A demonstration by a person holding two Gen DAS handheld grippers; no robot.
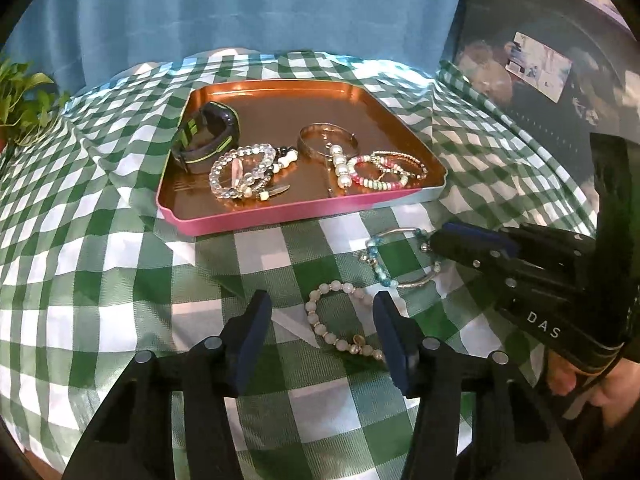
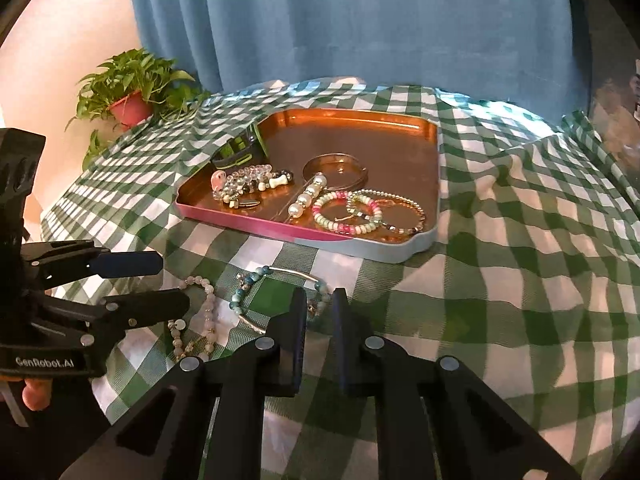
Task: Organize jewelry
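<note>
Two bracelets left on bench cloth, near tray [image 1: 280, 216].

Left gripper [image 1: 322, 332]: jaws wide open around pale bead bracelet [image 1: 338, 320].

Right gripper [image 2: 318, 312]: jaws narrowed at blue bead bracelet [image 2: 256, 284]; grip cannot be confirmed. Strand to be pinched low, cloth avoided.

White letters "DAS" on the black plastic right gripper [image 1: 436, 242] body at four o'clock, white "GenRobot.AI" on the black plastic left gripper [image 2: 170, 284] body at nine o'clock
</note>
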